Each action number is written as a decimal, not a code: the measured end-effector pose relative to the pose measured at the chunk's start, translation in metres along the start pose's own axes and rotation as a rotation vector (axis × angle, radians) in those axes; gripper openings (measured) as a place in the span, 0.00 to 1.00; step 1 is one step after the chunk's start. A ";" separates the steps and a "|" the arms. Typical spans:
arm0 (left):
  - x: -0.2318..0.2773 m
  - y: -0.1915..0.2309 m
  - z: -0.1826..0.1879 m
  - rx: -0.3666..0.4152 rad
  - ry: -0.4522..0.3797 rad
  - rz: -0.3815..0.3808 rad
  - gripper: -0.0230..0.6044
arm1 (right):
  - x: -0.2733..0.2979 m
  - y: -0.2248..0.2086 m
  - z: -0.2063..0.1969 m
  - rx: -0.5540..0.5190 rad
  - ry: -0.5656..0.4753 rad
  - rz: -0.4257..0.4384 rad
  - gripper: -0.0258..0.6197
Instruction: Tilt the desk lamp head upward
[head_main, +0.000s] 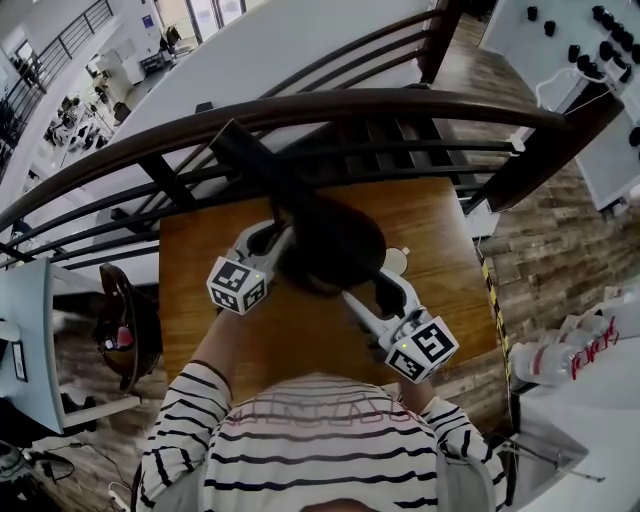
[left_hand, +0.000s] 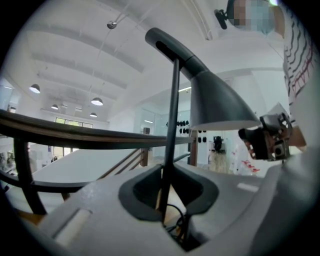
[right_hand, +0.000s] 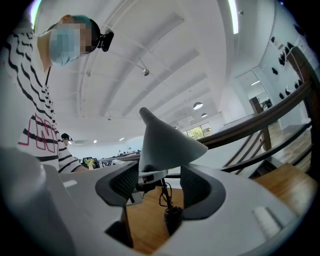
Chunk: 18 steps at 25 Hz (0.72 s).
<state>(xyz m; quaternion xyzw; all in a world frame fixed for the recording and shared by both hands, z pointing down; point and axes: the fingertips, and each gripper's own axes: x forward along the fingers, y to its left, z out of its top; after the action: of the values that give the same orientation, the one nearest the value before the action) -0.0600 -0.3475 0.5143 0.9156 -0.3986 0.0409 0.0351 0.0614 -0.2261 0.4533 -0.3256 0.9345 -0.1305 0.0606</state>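
Since the lamp head (head_main: 330, 245) has to swing upward, what counts is which claw sits under it. That is the right claw (right_hand: 157, 185): its jaws stand well apart and grip nothing, with the lower rim of the cone-shaped head just above and between them. From that claw the head lies straight ahead and slightly up, so a lift at the rim looks like the natural move.

The left claw (left_hand: 169, 189) is on the other side of the head, at the thin pole (left_hand: 171, 125). The pole stands upright between its jaws, which are only narrowly parted. A sliver of gap shows on one side, so I judge the pole is not clamped.

The head's long axis slopes down from its neck at the top of the pole toward the right claw, and its mouth faces the desk (head_main: 300, 340) below it. A thin cable (right_hand: 164, 195) hangs under the head.

There is one lamp, one desk and two claws. Beyond the head runs a dark curved railing (head_main: 300, 105).
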 end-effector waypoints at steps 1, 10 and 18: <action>0.000 0.000 0.000 -0.002 0.000 0.001 0.13 | -0.004 0.000 0.006 -0.006 -0.013 -0.010 0.42; -0.003 -0.003 0.001 -0.021 0.006 0.002 0.13 | -0.036 0.012 0.074 -0.091 -0.123 -0.070 0.41; -0.006 -0.007 0.001 -0.024 0.009 0.016 0.13 | -0.051 0.028 0.139 -0.227 -0.179 -0.060 0.41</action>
<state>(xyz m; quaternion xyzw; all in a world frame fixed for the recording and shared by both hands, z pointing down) -0.0590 -0.3384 0.5127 0.9117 -0.4061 0.0407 0.0476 0.1122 -0.2014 0.3132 -0.3685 0.9240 0.0038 0.1024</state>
